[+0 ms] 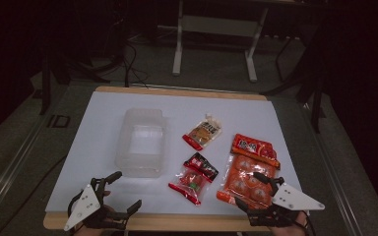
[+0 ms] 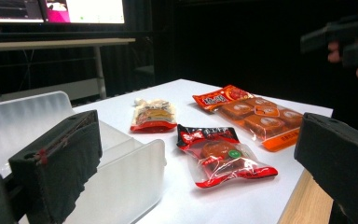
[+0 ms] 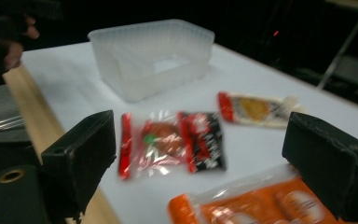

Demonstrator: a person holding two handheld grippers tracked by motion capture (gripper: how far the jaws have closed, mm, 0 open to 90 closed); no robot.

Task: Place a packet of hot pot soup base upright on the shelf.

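We count one clear tray (image 1: 142, 142), three snack packs right of it: tan (image 1: 204, 132), red (image 1: 194, 178), orange (image 1: 250, 172). Left gripper (image 1: 124, 192) and right gripper (image 1: 252, 192) gape wide, empty.

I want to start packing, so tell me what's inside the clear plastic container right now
The clear plastic container looks empty; the white table shows through its floor. The three snack packets lie outside it, to its right. Its near wall partly hides the bottom in the left gripper view.

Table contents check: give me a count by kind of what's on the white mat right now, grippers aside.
Clear plastic container: 1
Orange snack pack: 1
Red and black snack packet: 1
Small tan sauce packet: 1
Total: 4 things, of which 3 are snack packets, all lying outside the container.
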